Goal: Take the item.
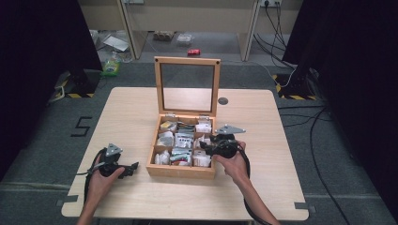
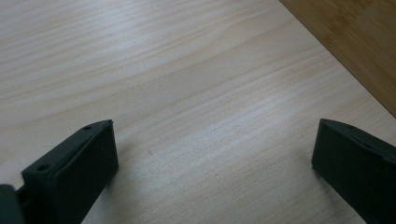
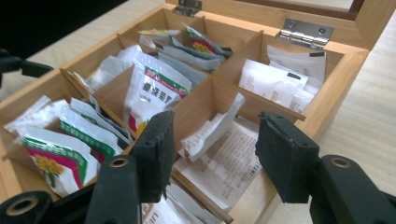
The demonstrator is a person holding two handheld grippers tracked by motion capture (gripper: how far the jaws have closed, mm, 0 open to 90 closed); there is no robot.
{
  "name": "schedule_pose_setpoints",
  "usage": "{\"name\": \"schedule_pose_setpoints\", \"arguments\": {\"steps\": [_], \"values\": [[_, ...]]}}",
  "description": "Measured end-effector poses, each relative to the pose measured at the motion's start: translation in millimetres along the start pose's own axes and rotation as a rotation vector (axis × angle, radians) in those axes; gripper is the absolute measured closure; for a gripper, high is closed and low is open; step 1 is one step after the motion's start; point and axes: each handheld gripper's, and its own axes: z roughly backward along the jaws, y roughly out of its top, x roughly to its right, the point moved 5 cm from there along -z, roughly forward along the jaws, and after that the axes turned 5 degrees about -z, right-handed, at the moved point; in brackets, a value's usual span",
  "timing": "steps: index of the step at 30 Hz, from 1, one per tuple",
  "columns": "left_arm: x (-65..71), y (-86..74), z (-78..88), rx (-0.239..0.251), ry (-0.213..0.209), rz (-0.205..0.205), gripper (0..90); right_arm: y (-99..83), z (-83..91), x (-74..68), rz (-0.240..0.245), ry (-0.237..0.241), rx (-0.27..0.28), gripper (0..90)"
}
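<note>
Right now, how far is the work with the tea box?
Done: the wooden box stands with its lid open. In hand: the right tool hangs open over a white sachet in a right-side compartment. Left: gripping it; the left tool is open above the bare table.

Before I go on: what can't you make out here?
- Print on the packets: too small or blurred in the right gripper view and high view.
- Near compartments of the box: hidden by the right gripper.
- Box in the left gripper view: cut off by the edge beyond the left gripper.
</note>
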Motion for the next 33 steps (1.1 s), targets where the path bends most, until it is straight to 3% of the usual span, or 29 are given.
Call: {"name": "schedule_pose_setpoints", "arguments": {"steps": [11, 18, 21, 26, 33], "values": [[-0.1, 0.0, 0.0, 0.0, 0.0, -0.001, 0.0, 2.1, -7.3, -2.5, 0.014, -0.001, -0.008, 50.5], [-0.1, 0.0, 0.0, 0.0, 0.0, -0.001, 0.0, 8.3, -16.7, -7.3, 0.036, -0.02, -0.056, 55.7], [-0.1, 0.0, 0.0, 0.0, 0.0, -0.001, 0.0, 9.2, -22.4, -7.3, 0.039, -0.043, -0.086, 60.9], [-0.1, 0.0, 0.0, 0.0, 0.0, -0.001, 0.0, 11.6, -28.1, -5.8, 0.024, -0.041, -0.098, 72.4], [-0.1, 0.0, 0.0, 0.0, 0.0, -0.001, 0.0, 24.0, -19.5, -12.4, 0.094, -0.043, -0.052, 85.8]]}}
